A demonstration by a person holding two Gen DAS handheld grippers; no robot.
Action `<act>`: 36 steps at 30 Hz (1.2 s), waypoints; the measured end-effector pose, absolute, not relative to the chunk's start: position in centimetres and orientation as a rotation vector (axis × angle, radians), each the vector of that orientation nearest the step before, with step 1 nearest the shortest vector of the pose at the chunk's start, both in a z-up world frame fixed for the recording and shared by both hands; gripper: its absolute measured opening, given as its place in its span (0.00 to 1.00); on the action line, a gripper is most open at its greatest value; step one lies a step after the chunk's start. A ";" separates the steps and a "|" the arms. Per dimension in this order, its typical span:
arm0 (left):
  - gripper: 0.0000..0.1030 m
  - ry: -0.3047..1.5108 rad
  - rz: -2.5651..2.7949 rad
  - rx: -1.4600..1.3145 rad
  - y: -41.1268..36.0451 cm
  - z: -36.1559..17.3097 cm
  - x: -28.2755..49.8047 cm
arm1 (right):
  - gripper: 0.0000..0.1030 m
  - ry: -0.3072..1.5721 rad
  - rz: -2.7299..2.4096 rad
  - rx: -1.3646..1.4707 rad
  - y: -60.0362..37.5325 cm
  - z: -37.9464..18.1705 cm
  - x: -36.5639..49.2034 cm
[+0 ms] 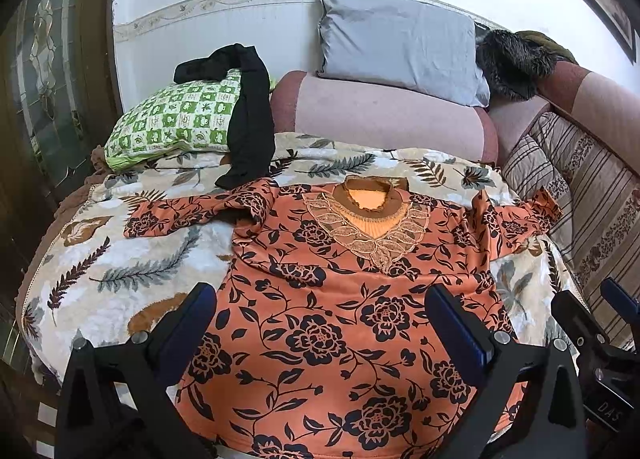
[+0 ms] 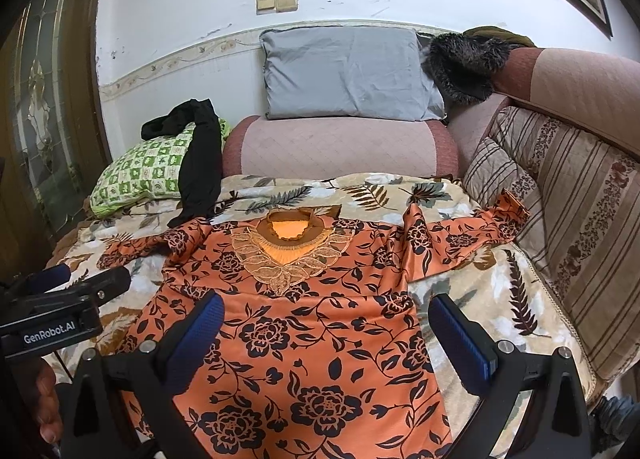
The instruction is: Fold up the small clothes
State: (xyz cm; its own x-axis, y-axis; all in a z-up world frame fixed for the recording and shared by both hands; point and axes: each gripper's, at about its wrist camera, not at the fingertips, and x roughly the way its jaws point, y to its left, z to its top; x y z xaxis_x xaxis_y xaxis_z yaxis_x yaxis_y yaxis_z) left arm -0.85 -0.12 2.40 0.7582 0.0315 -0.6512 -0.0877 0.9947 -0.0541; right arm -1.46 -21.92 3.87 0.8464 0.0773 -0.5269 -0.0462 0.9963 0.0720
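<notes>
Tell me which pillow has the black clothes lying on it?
The green-and-white checked pillow on the left. A black garment is draped over it. The plain grey pillow, propped against the wall, has nothing on it.

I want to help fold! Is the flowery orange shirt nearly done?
Not yet. The orange shirt is already spread flat, front up, on the leafy blanket, sleeves out. Nothing is in hand: the left gripper and right gripper hover open above it. Every fold is left, and the black garment on the green pillow waits.
</notes>
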 end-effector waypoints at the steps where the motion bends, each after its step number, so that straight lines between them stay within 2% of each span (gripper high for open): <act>1: 1.00 0.707 0.066 -0.082 -0.1 2.4 -0.8 | 1.00 0.559 0.064 0.058 -22.0 3.9 -1.5; 20: 1.00 0.717 0.067 -0.072 -0.5 2.4 -0.3 | 1.00 0.564 0.070 0.056 -21.8 3.7 -0.7; 26: 1.00 0.800 0.040 -0.108 1.2 -1.6 1.8 | 1.00 0.618 0.114 0.132 -23.8 2.0 1.3; 28: 1.00 0.869 0.065 -0.114 2.3 -4.3 2.9 | 1.00 0.665 0.146 0.234 -26.5 0.2 2.7; 31: 1.00 0.983 0.111 -0.118 4.1 -8.6 4.3 | 1.00 0.737 0.178 0.534 -34.0 -4.2 6.0; 35: 1.00 1.016 0.154 -0.094 4.9 -11.6 5.3 | 0.99 0.754 0.033 0.838 -45.2 -9.0 11.0; 36: 1.00 1.014 0.155 -0.087 4.9 -11.8 5.6 | 0.95 0.741 -0.009 0.876 -47.2 -9.6 12.0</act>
State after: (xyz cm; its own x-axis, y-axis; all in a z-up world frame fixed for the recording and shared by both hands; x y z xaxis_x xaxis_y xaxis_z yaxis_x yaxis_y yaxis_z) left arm 5.62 4.86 -11.83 0.5185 0.0885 -0.8505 -0.1690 0.9856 -0.0005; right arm 11.98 -47.24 -9.60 0.7540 0.2831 -0.5927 0.2979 0.6567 0.6928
